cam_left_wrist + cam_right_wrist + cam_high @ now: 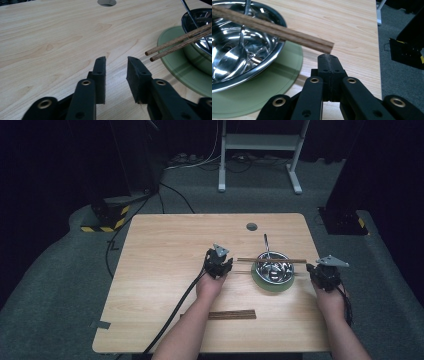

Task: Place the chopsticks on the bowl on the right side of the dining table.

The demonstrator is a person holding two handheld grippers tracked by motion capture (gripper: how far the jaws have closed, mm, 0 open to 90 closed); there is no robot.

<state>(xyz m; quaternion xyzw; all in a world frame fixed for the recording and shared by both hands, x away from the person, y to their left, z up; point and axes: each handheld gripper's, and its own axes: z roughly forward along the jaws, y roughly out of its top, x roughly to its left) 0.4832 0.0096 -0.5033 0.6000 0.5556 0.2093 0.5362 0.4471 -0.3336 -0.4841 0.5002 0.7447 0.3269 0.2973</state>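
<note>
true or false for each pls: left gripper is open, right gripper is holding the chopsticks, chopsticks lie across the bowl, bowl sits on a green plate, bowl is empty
1. The left gripper is open. True: its jaws stand apart with bare table between them.
2. The right gripper is holding the chopsticks. False: its jaws are shut on nothing, just short of the chopstick ends.
3. The chopsticks lie across the metal bowl. True: they rest on its rim, ends sticking out both sides.
4. The bowl sits on a green plate. True.
5. The bowl is empty. False: a metal spoon stands in it, handle over the far rim.
</note>
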